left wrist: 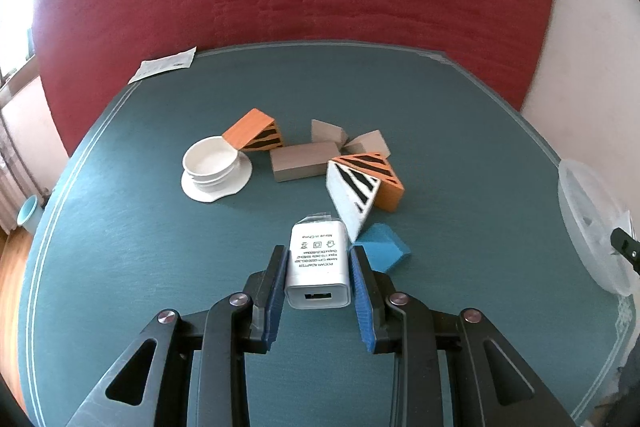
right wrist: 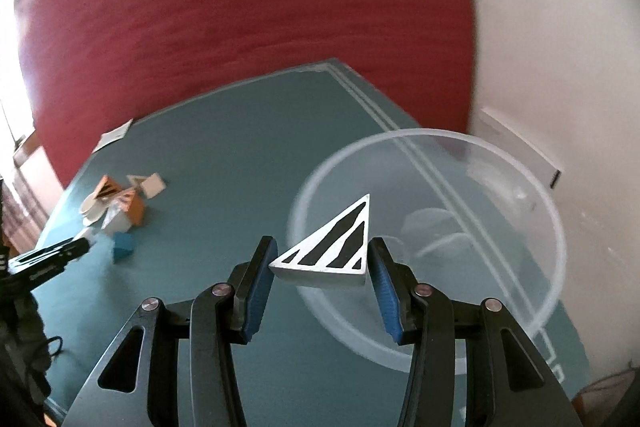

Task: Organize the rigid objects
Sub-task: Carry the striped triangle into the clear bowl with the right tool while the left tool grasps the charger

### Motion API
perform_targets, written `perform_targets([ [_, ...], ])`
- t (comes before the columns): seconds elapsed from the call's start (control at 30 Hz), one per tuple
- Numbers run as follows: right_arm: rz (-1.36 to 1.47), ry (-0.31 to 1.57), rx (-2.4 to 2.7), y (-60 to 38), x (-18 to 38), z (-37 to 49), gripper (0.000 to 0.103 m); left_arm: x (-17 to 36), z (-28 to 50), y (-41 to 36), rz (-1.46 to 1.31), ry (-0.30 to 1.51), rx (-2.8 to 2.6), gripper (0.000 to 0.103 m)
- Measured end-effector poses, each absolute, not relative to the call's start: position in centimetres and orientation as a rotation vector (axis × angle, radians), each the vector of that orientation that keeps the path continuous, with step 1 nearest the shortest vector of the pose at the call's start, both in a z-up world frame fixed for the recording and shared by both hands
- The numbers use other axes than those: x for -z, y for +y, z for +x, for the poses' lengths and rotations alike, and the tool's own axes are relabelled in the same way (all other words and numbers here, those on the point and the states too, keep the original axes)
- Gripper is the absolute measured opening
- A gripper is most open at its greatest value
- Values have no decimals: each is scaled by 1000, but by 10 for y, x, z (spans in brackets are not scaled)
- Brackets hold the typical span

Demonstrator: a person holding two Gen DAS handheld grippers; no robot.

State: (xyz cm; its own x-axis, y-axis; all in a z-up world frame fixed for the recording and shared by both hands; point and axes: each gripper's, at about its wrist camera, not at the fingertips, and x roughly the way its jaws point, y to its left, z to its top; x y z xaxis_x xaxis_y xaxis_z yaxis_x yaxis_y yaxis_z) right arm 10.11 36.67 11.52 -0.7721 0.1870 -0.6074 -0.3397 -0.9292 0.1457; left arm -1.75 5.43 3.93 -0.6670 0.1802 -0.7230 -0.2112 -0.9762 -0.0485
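My left gripper (left wrist: pixel 319 254) is shut on a white power adapter (left wrist: pixel 319 265) held just above the teal table (left wrist: pixel 120 247). Beyond it lie a white striped wedge (left wrist: pixel 354 197), an orange striped wedge (left wrist: pixel 380 173), a blue wedge (left wrist: pixel 384 247), a grey block (left wrist: pixel 304 161), two grey wedges (left wrist: pixel 326 131) and another orange wedge (left wrist: pixel 256 131). My right gripper (right wrist: pixel 322 247) is shut on a white triangular wedge with black stripes (right wrist: pixel 332 247), held over the near-left rim of a clear plastic bowl (right wrist: pixel 520 187).
A white lid with a cup shape (left wrist: pixel 214 167) lies left of the blocks. A paper sheet (left wrist: pixel 164 63) sits at the far table edge. The clear bowl (left wrist: pixel 592 223) stands at the right table edge. A red wall hanging is behind.
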Motion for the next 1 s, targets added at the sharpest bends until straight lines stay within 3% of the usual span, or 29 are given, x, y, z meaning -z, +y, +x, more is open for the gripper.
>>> perform_targets([
  [0.4,-883,446,-2576,404,-102,117,49,-52,-12,84,-1107,113,-2656,32],
  [0.47,-876,457,-2559,407,-100,118,61,-55,-10,88,-1093,121,-2655,32],
  [0.53,-852,471,-2535,410,-99,121,64,-58,-9,91,-1080,129,-2654,32],
  [1.0,-733,281,-2503,385,-100,127,64,-46,-7,73,-1170,90,-2658,32],
])
